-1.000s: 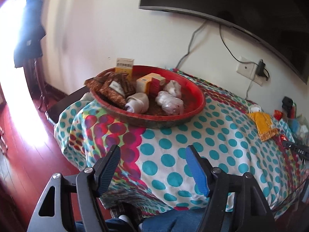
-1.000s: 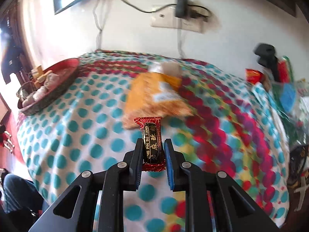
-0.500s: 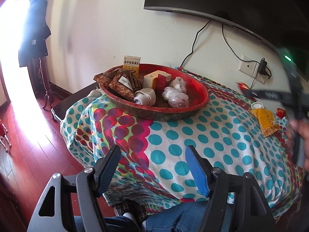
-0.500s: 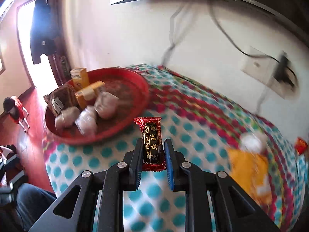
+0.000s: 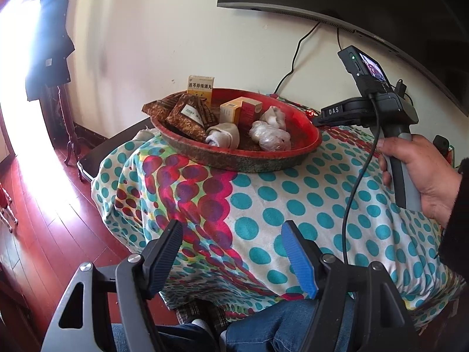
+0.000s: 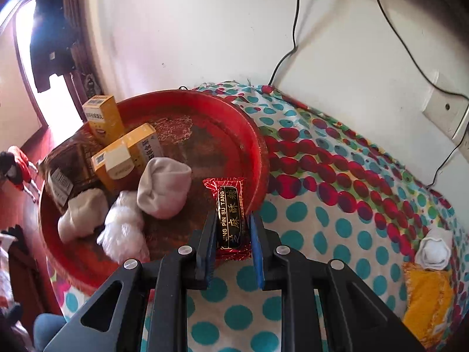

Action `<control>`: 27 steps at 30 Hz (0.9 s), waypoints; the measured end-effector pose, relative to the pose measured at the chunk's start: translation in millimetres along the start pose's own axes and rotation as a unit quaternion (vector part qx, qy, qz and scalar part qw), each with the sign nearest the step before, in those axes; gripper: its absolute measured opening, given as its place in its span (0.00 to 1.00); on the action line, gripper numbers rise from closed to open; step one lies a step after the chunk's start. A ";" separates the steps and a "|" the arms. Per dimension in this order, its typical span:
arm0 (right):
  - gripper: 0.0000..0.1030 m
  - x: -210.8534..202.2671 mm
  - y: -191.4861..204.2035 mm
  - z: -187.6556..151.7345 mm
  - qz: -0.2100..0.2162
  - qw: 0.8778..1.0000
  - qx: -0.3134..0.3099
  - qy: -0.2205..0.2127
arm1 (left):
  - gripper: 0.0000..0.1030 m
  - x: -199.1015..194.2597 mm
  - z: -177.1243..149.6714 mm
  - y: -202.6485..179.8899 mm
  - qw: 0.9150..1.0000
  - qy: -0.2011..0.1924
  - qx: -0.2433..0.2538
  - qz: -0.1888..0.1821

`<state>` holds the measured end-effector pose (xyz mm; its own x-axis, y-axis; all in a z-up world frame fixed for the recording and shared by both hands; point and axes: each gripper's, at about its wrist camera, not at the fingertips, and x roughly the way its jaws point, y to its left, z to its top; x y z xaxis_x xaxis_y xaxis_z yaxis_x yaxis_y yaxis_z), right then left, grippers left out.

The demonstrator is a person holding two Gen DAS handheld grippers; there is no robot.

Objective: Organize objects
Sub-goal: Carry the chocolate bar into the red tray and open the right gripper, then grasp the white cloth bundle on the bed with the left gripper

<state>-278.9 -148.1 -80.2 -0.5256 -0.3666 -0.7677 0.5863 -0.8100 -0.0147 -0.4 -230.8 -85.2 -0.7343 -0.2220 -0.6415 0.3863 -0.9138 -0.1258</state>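
Dotted cloth (image 6: 293,234) lies under the right gripper (image 6: 233,234), clenched on a red candy (image 6: 231,220) at the tray (image 6: 252,146) rim; socks (image 6: 164,187) and boxes (image 6: 123,152) sit beyond, left. Delivery seems underway; next, judge a bare spot ahead-left and release. Left gripper (image 5: 234,252) hangs empty, jaws apart.

The right claw (image 6: 231,231) has carried the candy bar (image 6: 230,217) over to the red tray's (image 6: 252,140) rim.

Blown-out daylight glare from the left, perhaps a doorway; fisheye-bent, dark-cornered edges.
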 end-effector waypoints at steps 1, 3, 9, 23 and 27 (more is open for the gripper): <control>0.19 2.4 1.1 1.4 0.001 1.000 0.002 0.000 | 0.70 1.3 -0.3 1.3 1.000 0.002 -0.003 -0.001; 0.19 8.5 5.3 4.1 0.001 1.000 0.000 0.002 | 0.69 3.5 -0.6 3.2 1.000 0.006 -0.006 -0.001; 0.21 23.9 22.0 9.2 0.004 1.000 -0.012 0.007 | 0.69 8.1 -2.0 5.0 1.000 0.012 -0.006 0.003; 0.52 -52.3 -48.0 -17.5 -0.010 0.997 0.028 -0.075 | 0.70 8.9 -6.3 -8.2 1.000 -0.002 0.026 0.002; 0.54 -69.6 -98.1 -57.8 -0.036 0.996 0.053 -0.063 | 0.70 11.9 -10.9 -19.4 0.999 0.003 0.047 -0.004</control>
<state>-264.2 -16.6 -62.4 -0.6406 -0.3544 -0.6812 0.4788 -0.8779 0.0065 -10.5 -212.1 -98.6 -0.7338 -0.2129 -0.6451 0.3255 -0.9437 -0.0589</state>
